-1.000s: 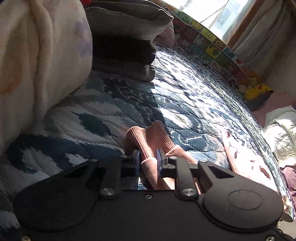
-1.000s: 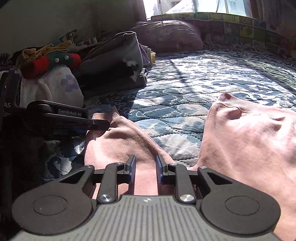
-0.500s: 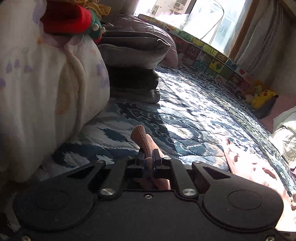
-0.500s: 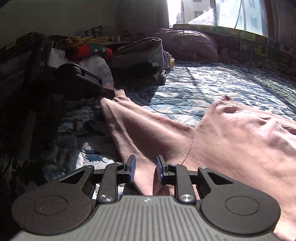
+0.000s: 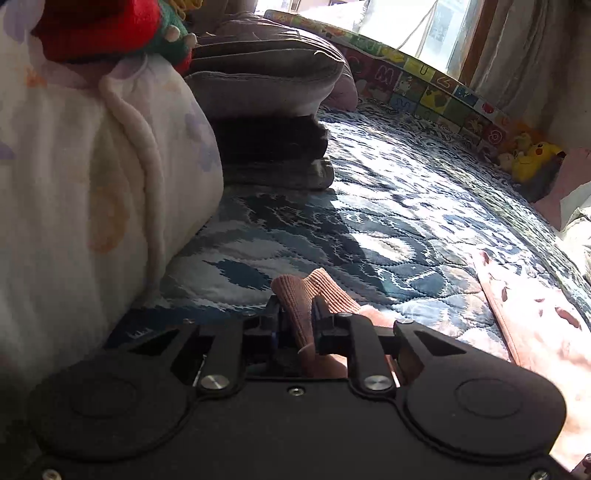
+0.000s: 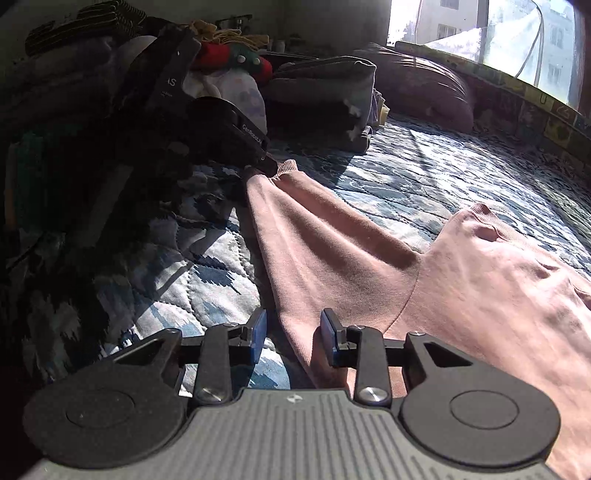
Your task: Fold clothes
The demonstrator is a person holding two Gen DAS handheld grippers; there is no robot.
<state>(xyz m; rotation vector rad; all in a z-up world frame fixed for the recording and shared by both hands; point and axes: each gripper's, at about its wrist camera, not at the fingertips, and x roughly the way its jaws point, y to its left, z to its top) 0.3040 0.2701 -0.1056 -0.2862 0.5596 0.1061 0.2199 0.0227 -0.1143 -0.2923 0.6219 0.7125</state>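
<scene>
Left gripper is pinching the sweater cuff; right gripper is resting spread around the sleeve.

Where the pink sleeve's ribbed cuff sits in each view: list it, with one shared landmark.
Left wrist: ribbed cuff at lower centre, pinched in the left gripper.
Right wrist: the cuff at upper centre-left, at the tip of the left gripper, sleeve running down to the open right gripper.
Shared landmark: red and green plush toy.
</scene>
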